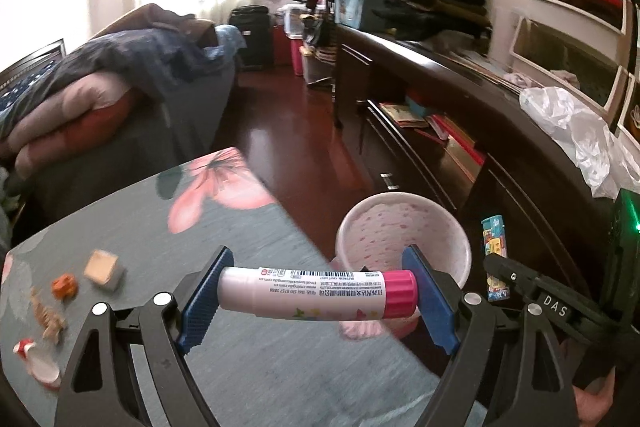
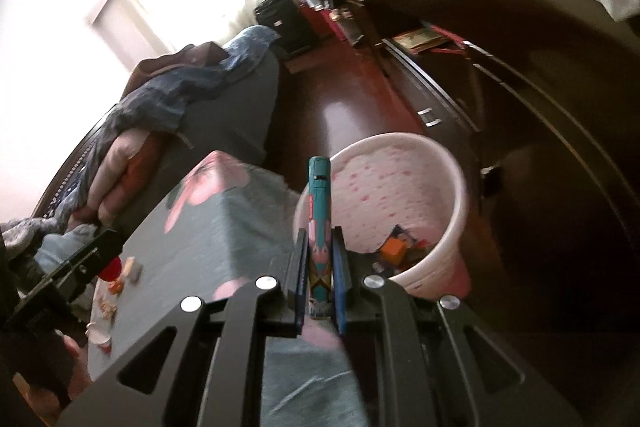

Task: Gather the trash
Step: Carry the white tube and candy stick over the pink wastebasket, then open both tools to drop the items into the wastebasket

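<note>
- Left gripper (image 1: pixel 318 297) clamps a glue stick (image 1: pixel 318 293) end to end; right gripper (image 2: pixel 320 267) pinches a lighter (image 2: pixel 320 227).
- Both are being carried to the bin (image 2: pixel 448 187); next, hold each over its mouth and release.

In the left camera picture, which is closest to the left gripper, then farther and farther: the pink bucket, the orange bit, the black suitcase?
1. Pink bucket: just behind the left gripper, to the right, beside the table.
2. Orange bit: on the table, off to the left.
3. Black suitcase: far back on the floor, past the bed.
</note>
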